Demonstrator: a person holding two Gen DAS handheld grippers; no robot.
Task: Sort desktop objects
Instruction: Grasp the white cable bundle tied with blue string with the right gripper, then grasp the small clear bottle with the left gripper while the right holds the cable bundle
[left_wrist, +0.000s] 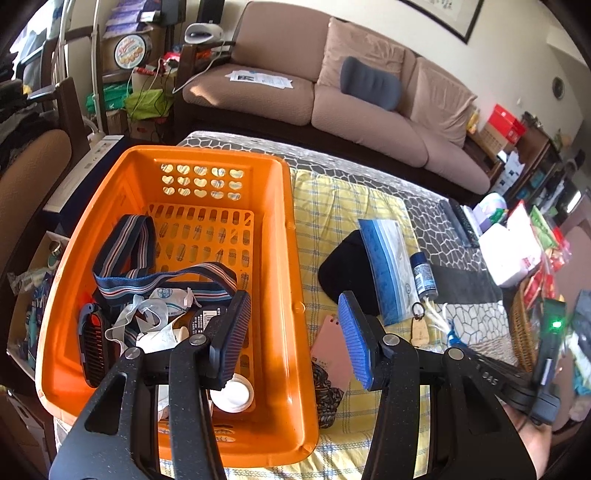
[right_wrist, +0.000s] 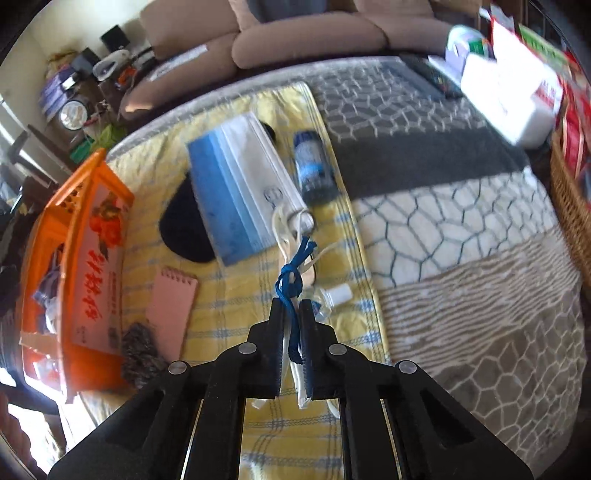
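The right gripper (right_wrist: 291, 310) is clamped on a blue cord (right_wrist: 293, 280) and white strings (right_wrist: 284, 229), its jaws nearly touching with the strands pinched between them. The cord is knotted just beyond the fingertips, and the white strings run on to the end of a blue-and-white pouch (right_wrist: 240, 184) lying on a yellow plaid cloth (right_wrist: 236, 291). A small clear bottle (right_wrist: 334, 295) lies just right of the gripper on the same cloth. Beside the pouch, on its right, is a blue can (right_wrist: 313, 166) on its side; under the pouch's left part is a black oval pad (right_wrist: 181, 225). Nearer and to the left lies a pink notepad (right_wrist: 171, 310), with a dark patterned piece of fabric (right_wrist: 138, 354) at its near end, against the wall of the orange basket (right_wrist: 92, 266). The cloth covers part of the counter (right_wrist: 461, 240), which has a grey and white patterned cover.

The left gripper (left_wrist: 291, 332) stands half open and holds nothing, one finger over the basket's inside, the other over the cloth to its right. In the basket (left_wrist: 291, 236) lie a striped strap (left_wrist: 140, 251), white masks (left_wrist: 155, 314), a small black fan (left_wrist: 94, 347) and a white round lid (left_wrist: 236, 397). A brown sofa (left_wrist: 332, 92) stands beyond the counter.
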